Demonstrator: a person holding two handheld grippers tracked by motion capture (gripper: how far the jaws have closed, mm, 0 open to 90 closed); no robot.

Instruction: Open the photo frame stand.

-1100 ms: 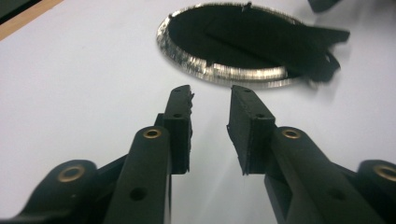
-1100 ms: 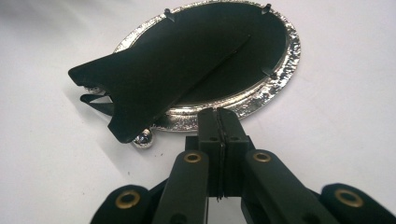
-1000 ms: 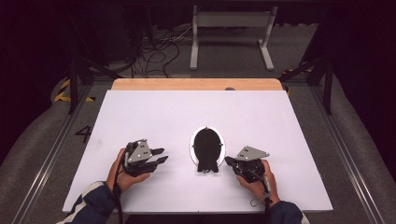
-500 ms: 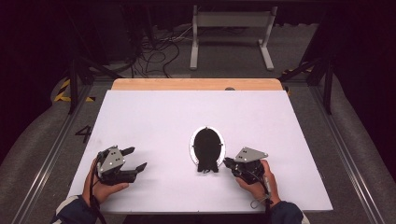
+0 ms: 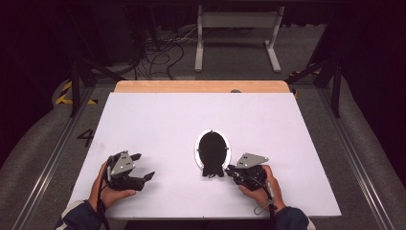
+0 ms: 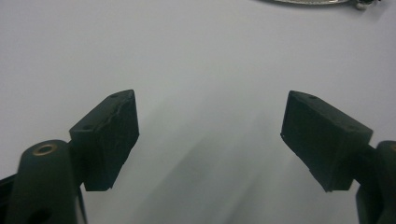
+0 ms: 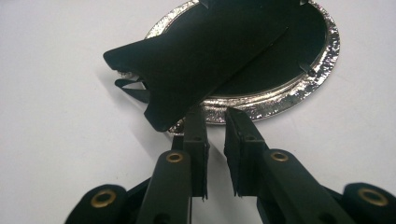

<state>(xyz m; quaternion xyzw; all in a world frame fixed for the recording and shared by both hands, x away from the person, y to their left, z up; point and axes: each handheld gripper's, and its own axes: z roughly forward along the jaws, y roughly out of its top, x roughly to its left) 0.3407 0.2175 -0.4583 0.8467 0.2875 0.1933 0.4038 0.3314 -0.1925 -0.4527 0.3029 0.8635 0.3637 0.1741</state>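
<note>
Right gripper (image 7: 215,123) fingers nearly together, a narrow gap, just opening, nothing pinched; tips sit at the near rim of the oval picture frame (image 5: 212,150). The frame lies face down mid-table, long axis running away from the person, black stand flap (image 7: 196,60) lifted just beyond the tips. Left gripper (image 5: 142,166) jaws wide apart, just opening, empty, well left of the frame. Right hand far nearer.
</note>
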